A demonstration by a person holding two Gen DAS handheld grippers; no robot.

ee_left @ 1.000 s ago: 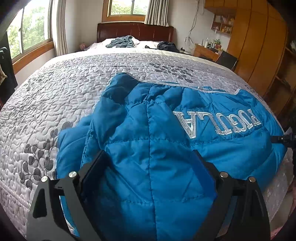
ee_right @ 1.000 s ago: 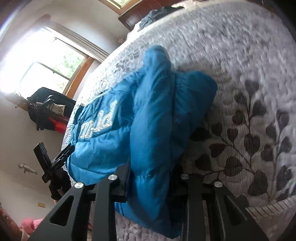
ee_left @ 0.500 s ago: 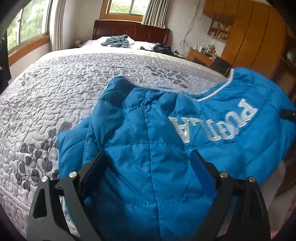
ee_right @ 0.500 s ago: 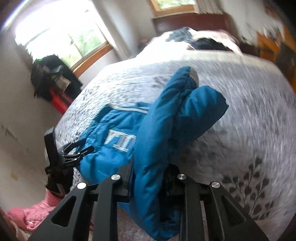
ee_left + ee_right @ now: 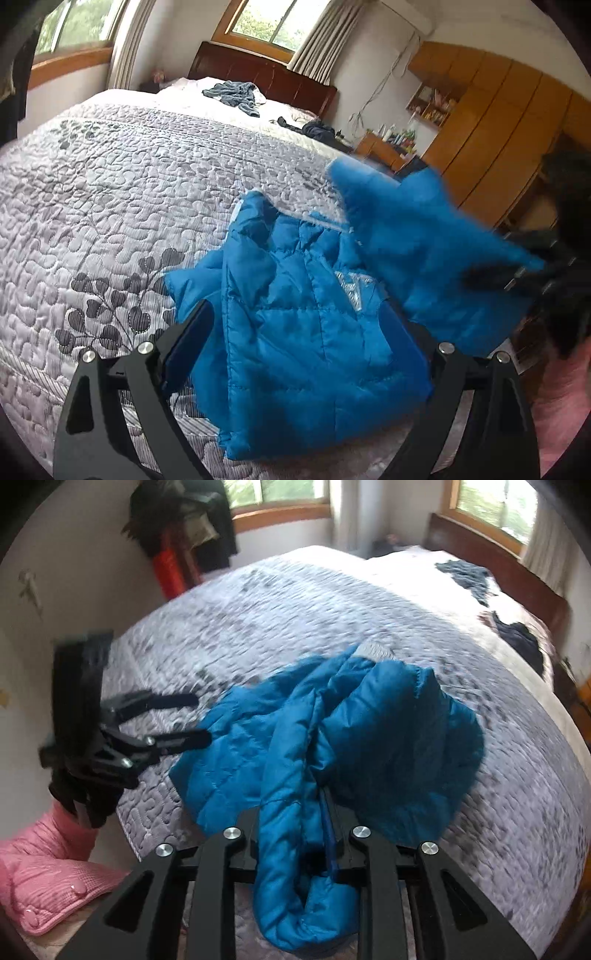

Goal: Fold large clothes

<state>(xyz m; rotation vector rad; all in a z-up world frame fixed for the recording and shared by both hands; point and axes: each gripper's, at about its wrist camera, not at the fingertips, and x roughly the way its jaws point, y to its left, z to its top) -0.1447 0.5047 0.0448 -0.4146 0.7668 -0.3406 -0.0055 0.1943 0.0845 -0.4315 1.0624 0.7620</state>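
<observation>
Left wrist view is showing the blue padded jacket (image 5: 306,332) lying on the grey quilted bedspread (image 5: 110,192) near the foot edge of the bed. The left hand-held gripper (image 5: 295,332) is standing with its fingers spread wide, and the near part of the jacket is bulging up between them; whether the pads are pressing the cloth I cannot tell. At right, a blurred fold of the jacket is hanging above the rest, pinched by the right hand-held gripper (image 5: 517,273).

Right wrist view is showing the right hand-held gripper (image 5: 295,812) pressing its fingers together on a thick roll of the jacket (image 5: 388,738), which is draping away over the bedspread (image 5: 295,609). The left hand-held gripper (image 5: 192,720) is sitting at the jacket's far left edge, open, beside a pink sleeve (image 5: 48,867).
</observation>
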